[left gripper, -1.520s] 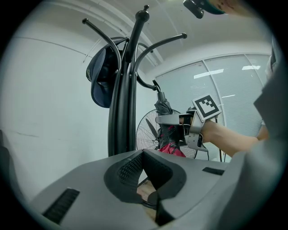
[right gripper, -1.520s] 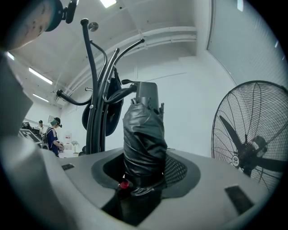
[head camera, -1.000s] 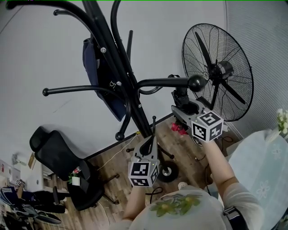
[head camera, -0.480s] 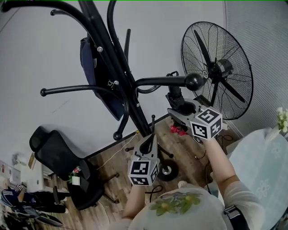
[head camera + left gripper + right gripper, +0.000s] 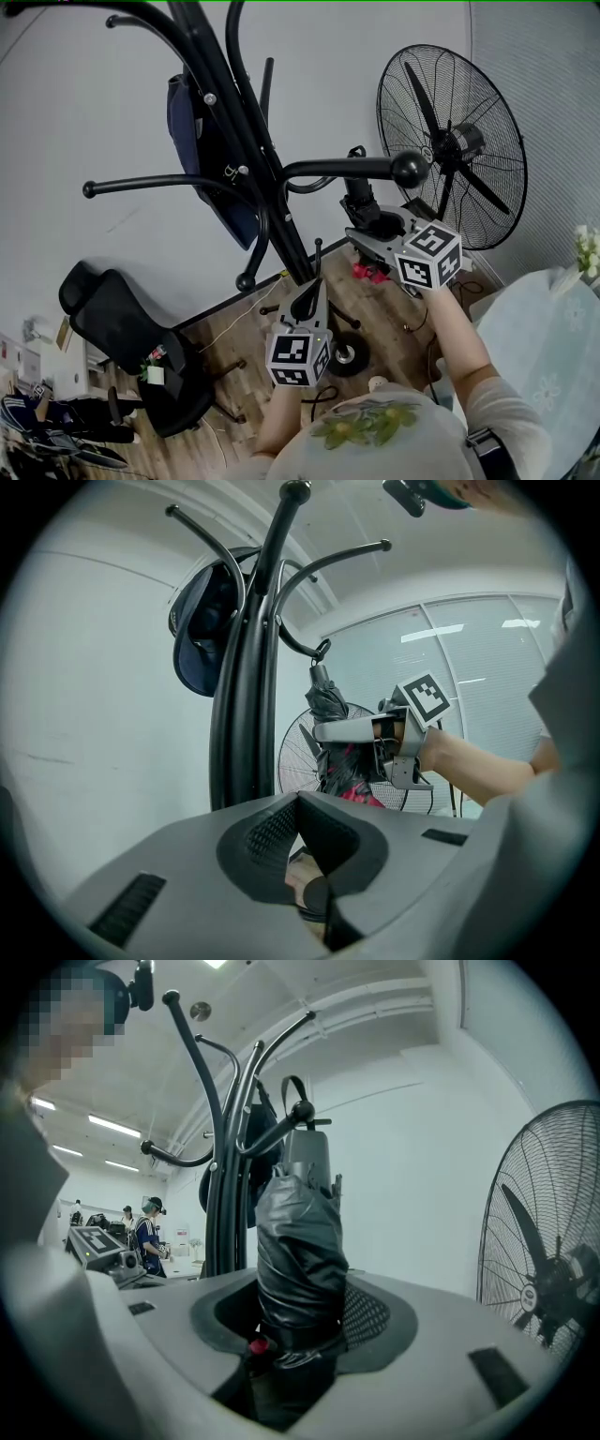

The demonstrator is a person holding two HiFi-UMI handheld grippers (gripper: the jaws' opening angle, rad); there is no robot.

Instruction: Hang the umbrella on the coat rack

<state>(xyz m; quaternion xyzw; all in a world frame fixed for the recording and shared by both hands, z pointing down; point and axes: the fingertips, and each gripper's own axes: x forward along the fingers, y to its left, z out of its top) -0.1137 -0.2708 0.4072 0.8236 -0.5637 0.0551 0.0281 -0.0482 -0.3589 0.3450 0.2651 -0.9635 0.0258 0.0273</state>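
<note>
Clamping the folded black umbrella (image 5: 300, 1241) upright, my right gripper (image 5: 298, 1330) is clenched around its lower part, just beside the coat rack (image 5: 223, 1204). The umbrella's strap loop (image 5: 292, 1087) reaches the knob at the end of one rack arm; whether it hangs there I cannot tell. My left gripper (image 5: 300, 799) is closed and empty, low before the rack's pole.

Occlusions / cut-offs:
Rack (image 5: 236, 141) top cut by head view's edge; umbrella (image 5: 298, 1241) base buried in right hand-held gripper (image 5: 300, 1321); fan (image 5: 546, 1241) clipped right.
</note>
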